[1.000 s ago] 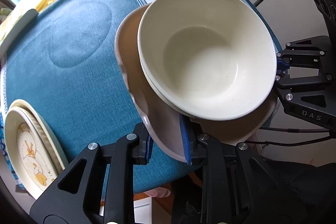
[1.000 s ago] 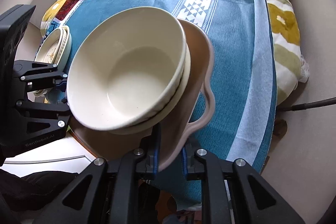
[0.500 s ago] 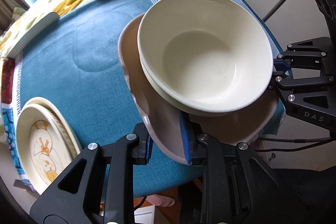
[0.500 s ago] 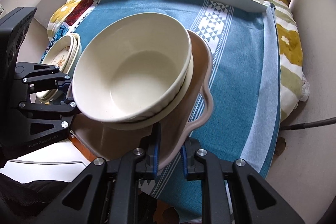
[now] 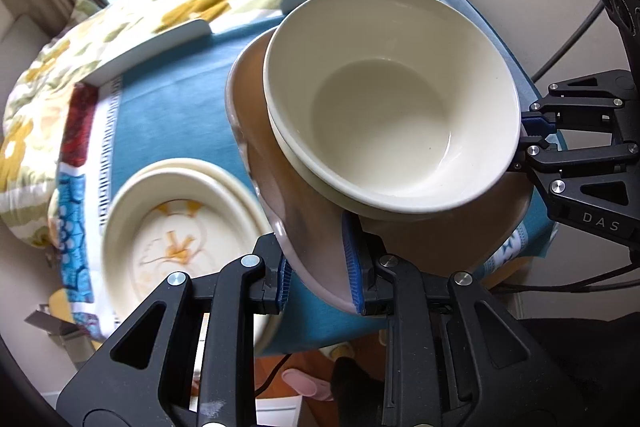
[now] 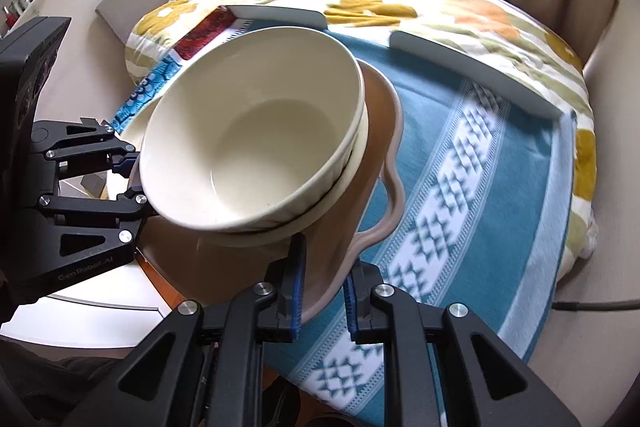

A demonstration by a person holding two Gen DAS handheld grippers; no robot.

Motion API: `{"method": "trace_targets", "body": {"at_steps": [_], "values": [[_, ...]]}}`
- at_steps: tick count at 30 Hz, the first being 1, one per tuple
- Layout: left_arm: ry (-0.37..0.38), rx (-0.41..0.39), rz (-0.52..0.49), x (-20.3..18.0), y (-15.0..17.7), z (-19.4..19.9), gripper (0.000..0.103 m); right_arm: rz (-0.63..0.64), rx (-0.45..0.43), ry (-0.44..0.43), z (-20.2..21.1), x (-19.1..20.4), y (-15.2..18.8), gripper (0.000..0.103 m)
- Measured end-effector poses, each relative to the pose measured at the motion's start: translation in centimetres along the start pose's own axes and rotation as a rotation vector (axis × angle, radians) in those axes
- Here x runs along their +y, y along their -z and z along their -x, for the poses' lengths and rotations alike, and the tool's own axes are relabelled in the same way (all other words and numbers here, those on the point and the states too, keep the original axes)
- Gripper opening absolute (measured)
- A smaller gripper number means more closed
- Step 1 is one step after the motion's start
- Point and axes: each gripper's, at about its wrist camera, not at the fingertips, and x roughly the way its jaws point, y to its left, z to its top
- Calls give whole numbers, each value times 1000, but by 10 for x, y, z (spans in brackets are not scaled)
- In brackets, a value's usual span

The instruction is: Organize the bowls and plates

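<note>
A pinkish-brown wavy-rimmed plate (image 5: 304, 227) (image 6: 380, 131) hangs tilted above the table and carries two nested cream bowls (image 5: 384, 107) (image 6: 256, 139). My left gripper (image 5: 320, 275) is shut on the plate's near rim. It also shows in the right wrist view, where the left gripper (image 6: 128, 175) sits at the plate's left side. My right gripper (image 6: 323, 297) is shut on the opposite rim, and the left wrist view shows the right gripper (image 5: 528, 135) at the far right. A stack of cream plates with a yellow drawing (image 5: 172, 239) lies on the table, below and left of the carried plate.
The round table wears a teal cloth (image 6: 500, 187) with a white patterned band. Two white curved rails (image 6: 472, 67) (image 5: 152, 47) lie along its far edge, with floral bedding (image 6: 400, 7) behind. A black cable (image 6: 592, 305) runs off right. A pink slipper (image 5: 304, 383) lies on the floor.
Both grippers have lifted the plate with its bowls and carried it sideways towards the plate stack. The stack now looms larger, beside the left gripper.
</note>
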Motion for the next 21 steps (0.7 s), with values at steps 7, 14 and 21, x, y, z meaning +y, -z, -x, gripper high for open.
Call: {"method": "trace_targets", "body": {"at_steps": [7, 14, 21], "values": [[-7, -15, -2, 69, 19, 12, 20, 9, -16, 7, -16, 58, -27, 15], [-1, 8, -37, 135, 50, 8, 20, -31, -6, 11, -48, 119, -47, 15], [27, 39, -50, 177, 75, -6, 20, -85, 24, 8, -79, 155, -56, 15]]}}
